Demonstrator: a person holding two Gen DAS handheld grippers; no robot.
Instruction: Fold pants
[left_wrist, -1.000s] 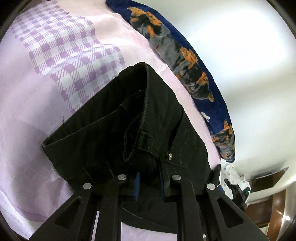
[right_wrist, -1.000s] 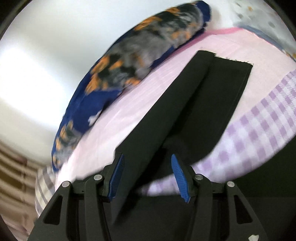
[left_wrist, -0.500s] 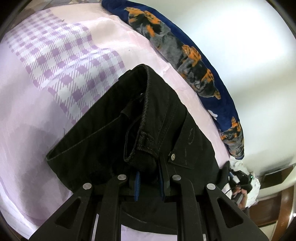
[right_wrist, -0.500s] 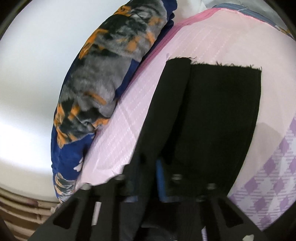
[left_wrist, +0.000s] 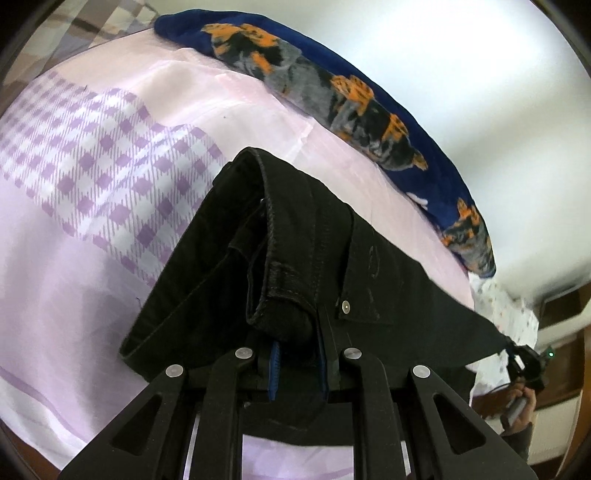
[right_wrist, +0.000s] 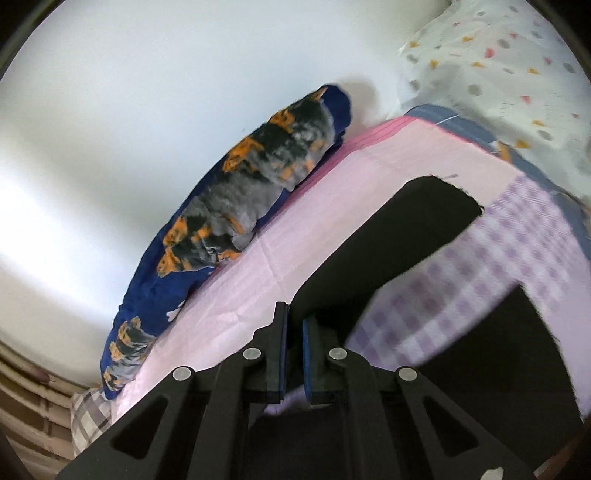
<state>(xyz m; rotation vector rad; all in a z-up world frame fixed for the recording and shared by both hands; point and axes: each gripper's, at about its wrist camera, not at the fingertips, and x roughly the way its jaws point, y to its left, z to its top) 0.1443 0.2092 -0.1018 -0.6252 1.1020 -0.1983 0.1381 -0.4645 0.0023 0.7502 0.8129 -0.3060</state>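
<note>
Black denim pants (left_wrist: 295, 258), one pair: laid along a bed (left_wrist: 74, 277) covered in pink and lilac-check sheeting, waistband end raised, leg end (right_wrist: 417, 229) stretched toward the far edge. Waistband is pinched at the belt-loop seam by the left gripper (left_wrist: 298, 363). Leg cloth is pinched between the nearly closed fingers of the right gripper (right_wrist: 293, 360). Handling is judged as follows: moderately heavy, limp but thick, not slippery, not fragile. Seams and waistband are judged the firmest holds; single layers may sag. Blue patterned blanket (left_wrist: 351, 103) noted along the wall side.
</note>
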